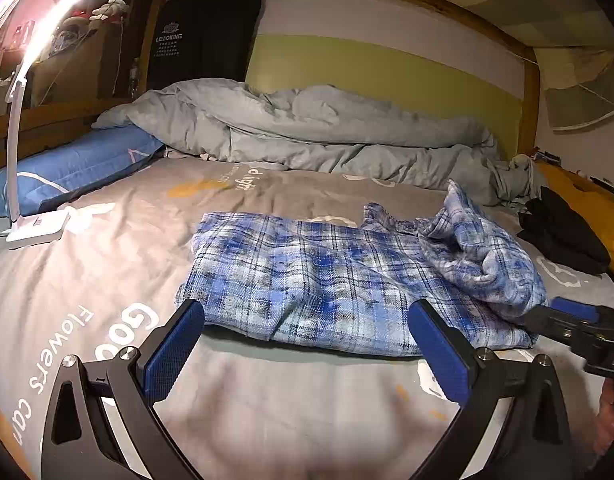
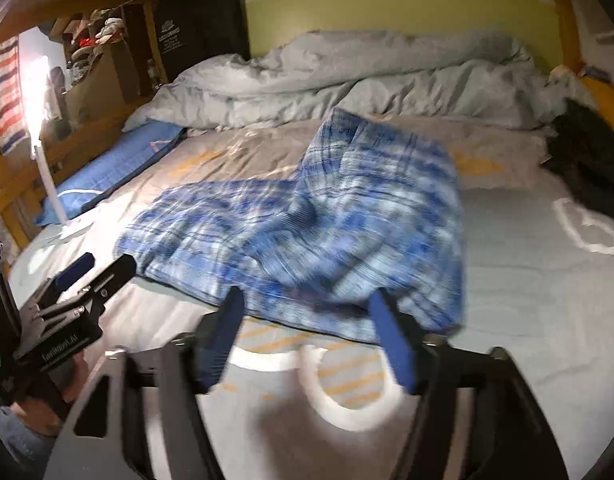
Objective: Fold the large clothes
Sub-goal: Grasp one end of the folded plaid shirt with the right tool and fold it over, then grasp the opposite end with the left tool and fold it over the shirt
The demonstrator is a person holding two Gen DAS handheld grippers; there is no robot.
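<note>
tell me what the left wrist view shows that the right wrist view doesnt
Only the left wrist view shows the lamp's lit bar, its white base on the bed, and crisp "Flowers" print on the sheet.

Only the right wrist view shows a striped cloth hanging beside the shelves; this view is motion-blurred.

Both show the blue plaid garment partly bunched, the grey duvet, blue pillow, black clothes, and open left gripper and right gripper.

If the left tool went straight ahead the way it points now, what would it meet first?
Most likely the near edge of the blue plaid garment, which lies on the bed sheet just ahead of the open left tool. Depth is hard to judge.
</note>
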